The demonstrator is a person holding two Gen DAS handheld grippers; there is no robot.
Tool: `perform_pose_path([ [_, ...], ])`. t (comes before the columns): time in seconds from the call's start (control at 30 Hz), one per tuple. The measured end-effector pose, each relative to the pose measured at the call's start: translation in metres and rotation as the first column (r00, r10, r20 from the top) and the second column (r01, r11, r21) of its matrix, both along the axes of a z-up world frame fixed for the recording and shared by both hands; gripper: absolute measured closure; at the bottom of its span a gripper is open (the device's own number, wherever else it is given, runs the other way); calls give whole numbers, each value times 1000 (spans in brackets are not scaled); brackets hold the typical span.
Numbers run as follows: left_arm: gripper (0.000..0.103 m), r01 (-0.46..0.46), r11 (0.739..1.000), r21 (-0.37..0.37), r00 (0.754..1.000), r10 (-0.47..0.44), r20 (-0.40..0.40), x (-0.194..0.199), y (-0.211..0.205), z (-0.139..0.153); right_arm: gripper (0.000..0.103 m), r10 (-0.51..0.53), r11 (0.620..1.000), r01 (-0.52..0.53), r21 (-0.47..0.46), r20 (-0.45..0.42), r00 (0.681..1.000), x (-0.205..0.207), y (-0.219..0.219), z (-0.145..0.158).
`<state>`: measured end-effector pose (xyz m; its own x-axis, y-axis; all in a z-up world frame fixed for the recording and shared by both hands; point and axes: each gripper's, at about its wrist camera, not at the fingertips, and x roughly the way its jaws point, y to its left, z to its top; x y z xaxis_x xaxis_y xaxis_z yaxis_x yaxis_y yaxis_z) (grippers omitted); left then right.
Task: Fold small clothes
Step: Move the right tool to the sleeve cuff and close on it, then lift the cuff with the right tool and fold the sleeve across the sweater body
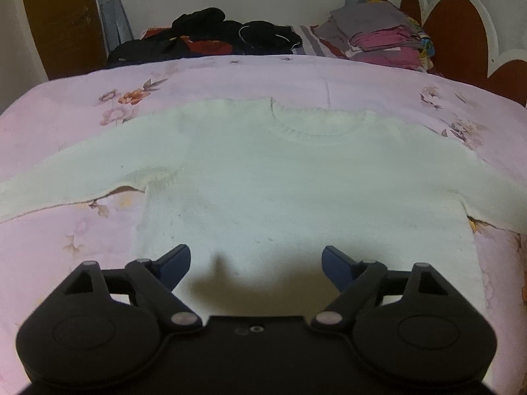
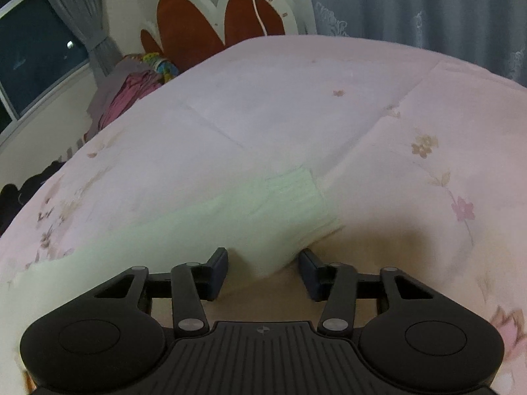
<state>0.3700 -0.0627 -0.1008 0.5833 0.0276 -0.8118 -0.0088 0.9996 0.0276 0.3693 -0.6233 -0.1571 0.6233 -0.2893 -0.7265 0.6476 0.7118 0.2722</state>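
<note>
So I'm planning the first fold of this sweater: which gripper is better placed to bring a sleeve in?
Probably the right gripper: the sweater's sleeve cuff lies just ahead, the sleeve's edge between its partly closed fingers. The left gripper hangs open over the hem, away from either sleeve.

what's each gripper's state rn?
Left gripper: open, above the sweater, holding nothing.
Right gripper: open around the sleeve, no grip yet.

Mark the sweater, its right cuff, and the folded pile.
sweater (image 1: 280,191), left wrist view, on the chest panel
cuff (image 2: 296,187), right wrist view, on the ribbed end of the sleeve
folded pile (image 1: 378,38), left wrist view, on the pink layers
</note>
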Motion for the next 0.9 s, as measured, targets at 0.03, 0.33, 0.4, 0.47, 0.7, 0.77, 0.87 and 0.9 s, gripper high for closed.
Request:
perform_pose_path([
  [0.03, 18, -8, 1000, -1, 1000, 8, 2, 1, 1, -1, 93, -3, 1000, 3, 10, 7, 1000, 0, -1, -1],
  [0.33, 27, -13, 999, -42, 1000, 13, 6, 24, 9, -8, 101, 41, 999, -38, -24, 120, 992, 2, 11, 21],
  [0.4, 28, -8, 998, -54, 1000, 8, 13, 26, 12, -7, 101, 79, 996, -73, -44, 152, 985, 7, 23, 34],
  [0.47, 28, -7, 998, -65, 1000, 8, 20, 27, 17, -5, 101, 122, 992, -115, -44, 190, 974, 15, 39, 47],
  [0.7, 28, -5, 994, -105, 999, 11, 51, 32, 47, 5, 101, 368, 929, -355, -100, 305, 878, 48, 156, 98],
  [0.77, 28, -1, 993, -117, 998, 9, 66, 31, 61, 7, 101, 441, 896, -432, -104, 322, 838, 61, 201, 105],
  [0.87, 28, -6, 991, -132, 997, 16, 74, 31, 82, 10, 101, 542, 836, -539, -105, 320, 777, 80, 272, 103],
  [0.9, 28, -10, 991, -135, 997, 20, 76, 31, 89, 11, 101, 571, 813, -574, -93, 314, 758, 87, 295, 99],
])
